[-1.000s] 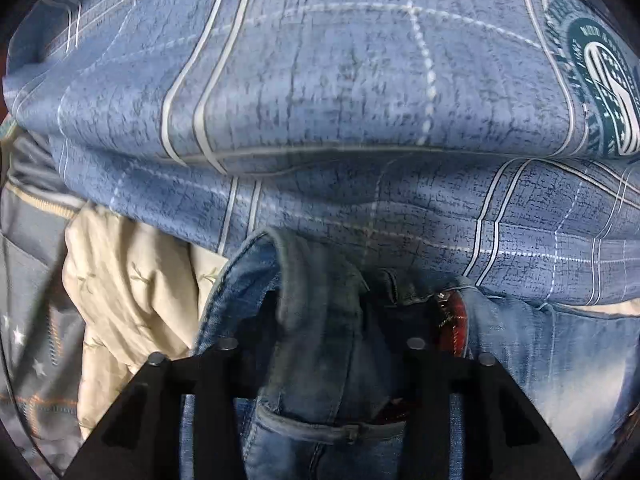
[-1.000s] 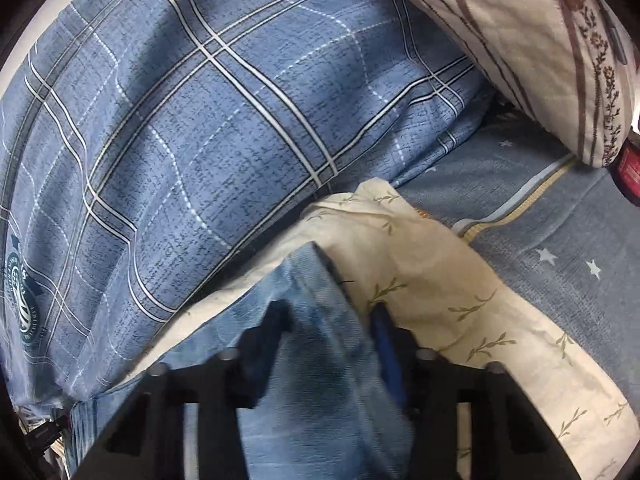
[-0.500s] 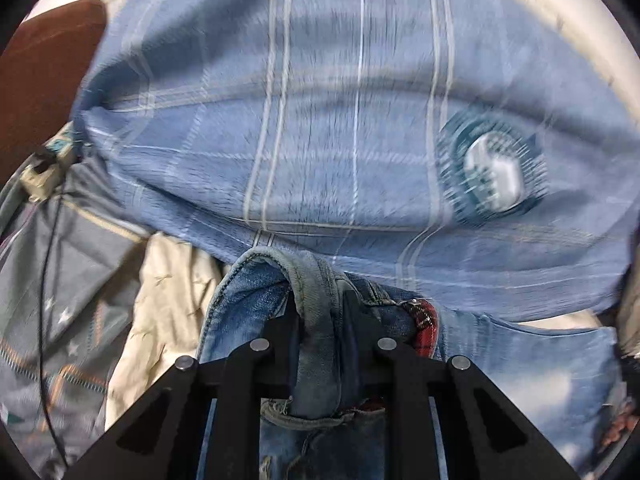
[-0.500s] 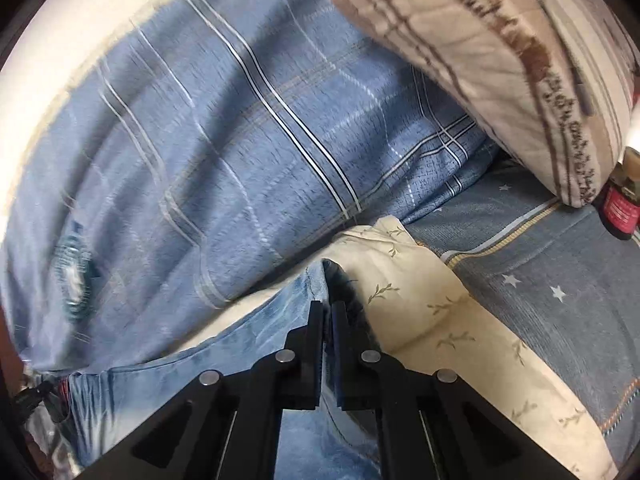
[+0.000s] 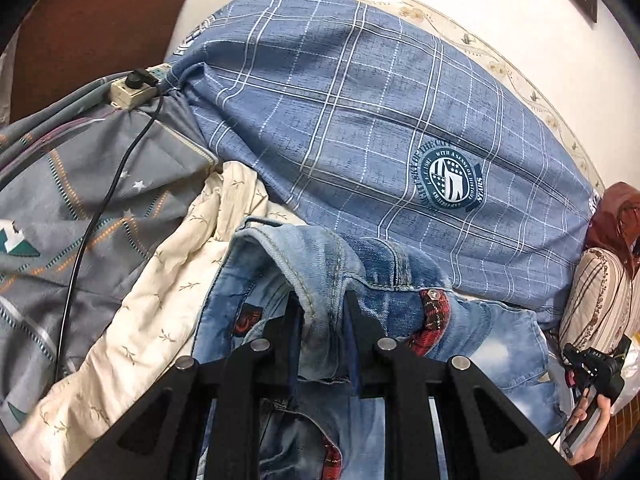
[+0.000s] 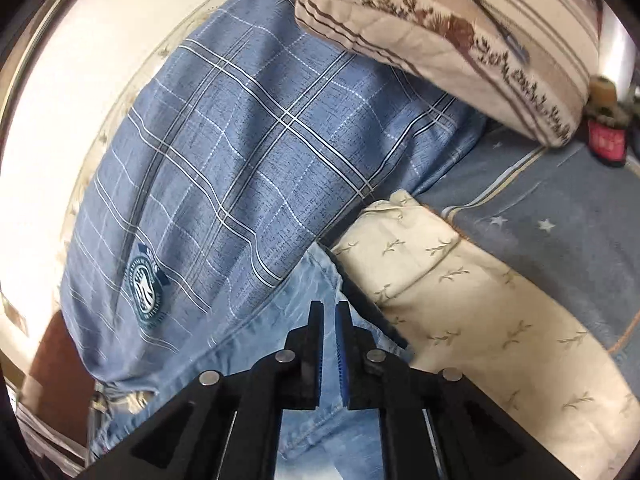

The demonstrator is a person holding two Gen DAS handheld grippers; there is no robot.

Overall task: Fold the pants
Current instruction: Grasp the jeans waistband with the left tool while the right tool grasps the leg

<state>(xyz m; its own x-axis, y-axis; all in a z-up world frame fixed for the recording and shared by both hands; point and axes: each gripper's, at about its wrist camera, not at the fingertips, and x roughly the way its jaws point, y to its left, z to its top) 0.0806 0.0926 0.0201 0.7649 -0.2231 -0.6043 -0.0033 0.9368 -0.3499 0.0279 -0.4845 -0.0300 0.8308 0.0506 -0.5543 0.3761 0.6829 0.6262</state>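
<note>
Closest to the left wrist camera, the left gripper [image 5: 320, 312] has its two black fingers pinched onto a thick bunched fold at the waistband of the jeans [image 5: 480, 344]; a second ago those fingers stood wider around the same fold. Just right of the fingers, a red plaid lining [image 5: 432, 312] shows at the open fly. To their left lies a cream quilt [image 5: 160, 288] with a leaf print, and left of that a grey star-patterned sheet [image 5: 80, 184] crossed by a black cable [image 5: 100, 208]. Beyond the fingertips, a large blue plaid pillow [image 5: 380, 120] fills the view, with a power strip [image 5: 132, 88] at its left end and a pale wall behind. At the far right edge, a person's hand [image 5: 588, 436] holds the other gripper.

From the right wrist camera, the right gripper [image 6: 329, 344] is closed to a thin slit, where a second ago it was spread over denim. Whether its blue-lined pads pinch a layer of the jeans [image 6: 320, 280] cannot be told; pale denim lies directly under and ahead of them. Right of the fingers is the cream quilt [image 6: 460, 300]; ahead and left is the blue plaid pillow [image 6: 240, 160], with a brown-striped pillow [image 6: 460, 28] farther off.

Both views now show more of the bed than a second ago, so the grippers appear raised. The waistband seems gathered and lifted, probably to shake the jeans flat before folding.
</note>
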